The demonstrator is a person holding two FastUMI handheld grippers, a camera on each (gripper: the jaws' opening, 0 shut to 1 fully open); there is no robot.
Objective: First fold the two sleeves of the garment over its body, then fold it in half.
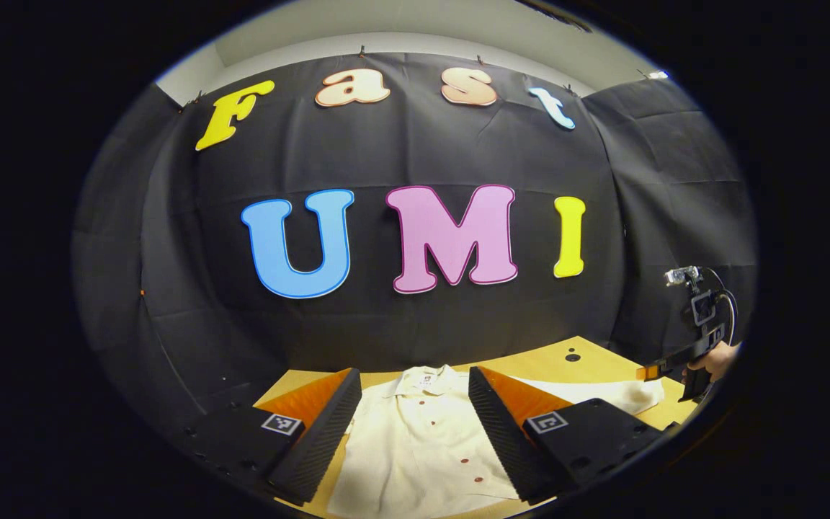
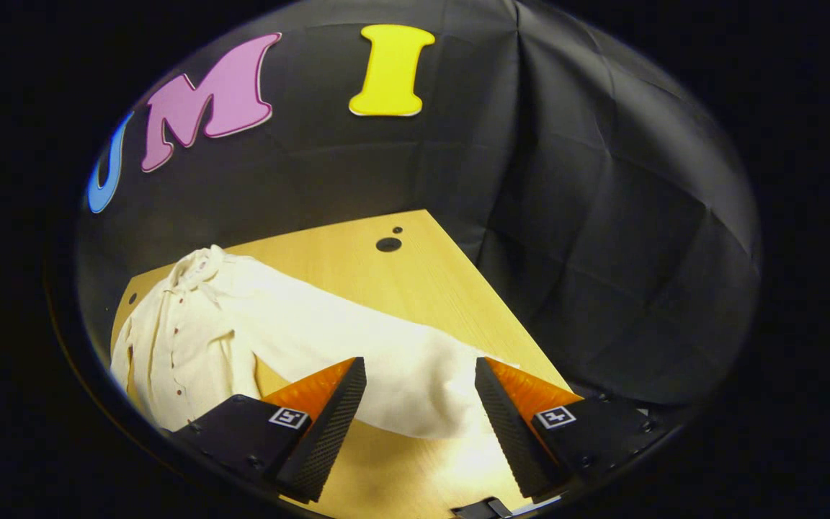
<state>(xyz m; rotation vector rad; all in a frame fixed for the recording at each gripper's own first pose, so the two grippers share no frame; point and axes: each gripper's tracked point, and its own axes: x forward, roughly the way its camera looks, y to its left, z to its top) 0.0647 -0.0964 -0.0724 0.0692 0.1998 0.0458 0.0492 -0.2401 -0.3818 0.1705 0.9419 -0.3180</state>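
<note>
A cream button-front shirt point(image 1: 422, 440) lies flat on a light wooden table point(image 1: 552, 359) inside a booth draped in black cloth point(image 1: 415, 158), its collar toward the back wall and neither sleeve yet folded over the body.

In the left gripper view, the left gripper point(image 1: 415, 432) hangs above the shirt's chest with its 2 fingers spread wide and holding nothing; the placket and its row of dark buttons run between them. This view also takes in the other gripper point(image 1: 699, 339) at the far right, held by a hand point(image 1: 716, 360) out beyond the end of the sleeve, along with the collar point(image 1: 429, 376) and a round hole point(image 1: 573, 357) in the tabletop near the back edge.

The right gripper view gives what the first cannot: the full run of 1 long sleeve point(image 2: 357, 346), stretched away from the shirt's body toward the table's right edge. The right gripper point(image 2: 421, 407) is poised over the cuff end, its 2 fingers apart on either side of the fabric and not pressing on it. Here the shirt's body sits at the far left, partly cut off by the edge of the view, and 2 holes point(image 2: 388, 244) show in the bare wood behind the sleeve.
</note>
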